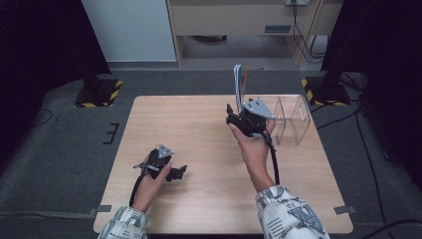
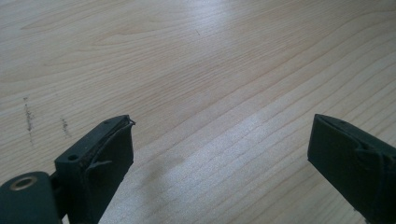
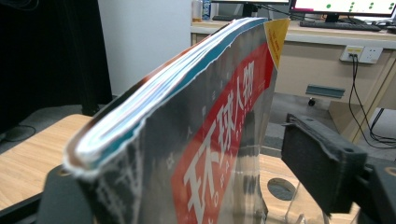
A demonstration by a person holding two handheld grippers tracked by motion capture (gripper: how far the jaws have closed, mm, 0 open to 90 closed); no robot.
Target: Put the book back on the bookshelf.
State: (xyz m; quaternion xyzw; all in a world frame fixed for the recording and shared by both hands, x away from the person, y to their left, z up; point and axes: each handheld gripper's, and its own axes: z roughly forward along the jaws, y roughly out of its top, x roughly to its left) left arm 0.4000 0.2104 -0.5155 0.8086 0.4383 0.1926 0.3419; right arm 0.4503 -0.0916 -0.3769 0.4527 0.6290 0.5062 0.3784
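A: Whereabouts of the magazine (image 1: 240,84)?

B: Up on end above the far right part of the table (image 1: 199,124), between the jaws of the right gripper (image 1: 234,117), just beside a clear plastic stand (image 1: 291,119) near the far right corner.

A: Clamped?

B: Hard to call it that. Seen along the right gripper (image 3: 191,186), pressed flat against one jaw, with an open gap between the glossy cover and the other jaw. So: jaws apart, not closed on the cover.

A: Look and feel of the magazine (image 3: 210,140)?

B: Thin, floppy, slightly bowed. Shiny silvery cover crossed by a red band with white characters, a yellow corner at the top, a white and blue edge of stacked pages.

A: Pose of the right hand (image 1: 254,144)?

B: Raised off the table, wrist bent back, forearm reaching forward from a patterned sleeve (image 1: 288,214), black cable trailing down along it.

A: And the left hand (image 1: 152,177)?

B: Low, near the near left part of the table, wrapped around the left gripper (image 1: 178,172), pointed toward the right edge.

A: Jaws there?

B: Wide apart on the left gripper (image 2: 219,154), holding nothing. Blunt black blocks with worn rubbery pads, over pale wood with fine grain and a few small dark scuffs.
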